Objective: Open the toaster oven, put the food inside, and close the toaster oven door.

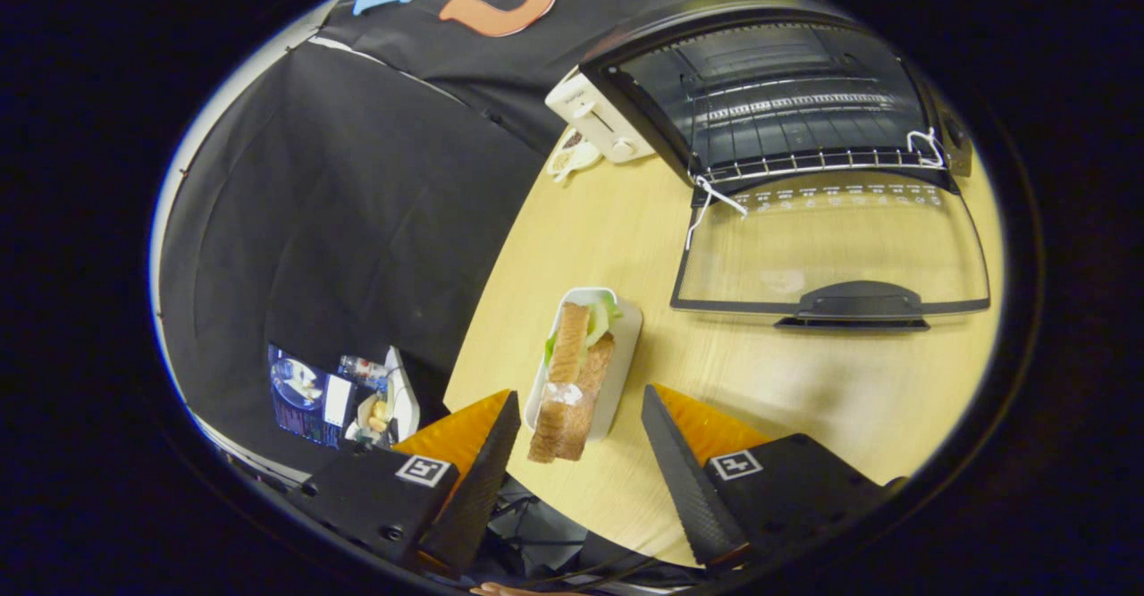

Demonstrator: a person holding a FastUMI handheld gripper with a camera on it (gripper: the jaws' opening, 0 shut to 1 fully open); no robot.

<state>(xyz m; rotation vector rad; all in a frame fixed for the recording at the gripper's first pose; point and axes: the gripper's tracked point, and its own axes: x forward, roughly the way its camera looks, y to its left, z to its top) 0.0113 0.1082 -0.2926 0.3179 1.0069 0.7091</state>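
Note:
A sandwich (572,381) of brown toast with green lettuce lies on a small white tray (628,332) near the table's left edge. My gripper (579,392) is open, one finger on each side of the tray's near end, neither touching it. Beyond the tray stands the black toaster oven (786,87). Its glass door (831,239) is folded down flat over the table, handle (853,303) toward me. The wire rack (804,163) shows inside the cavity.
A white pop-up toaster (599,118) stands left of the oven, with a small white dish (572,156) in front of it. The wooden table (786,390) is bare between the door and my right finger. The table edge drops off just left of the tray.

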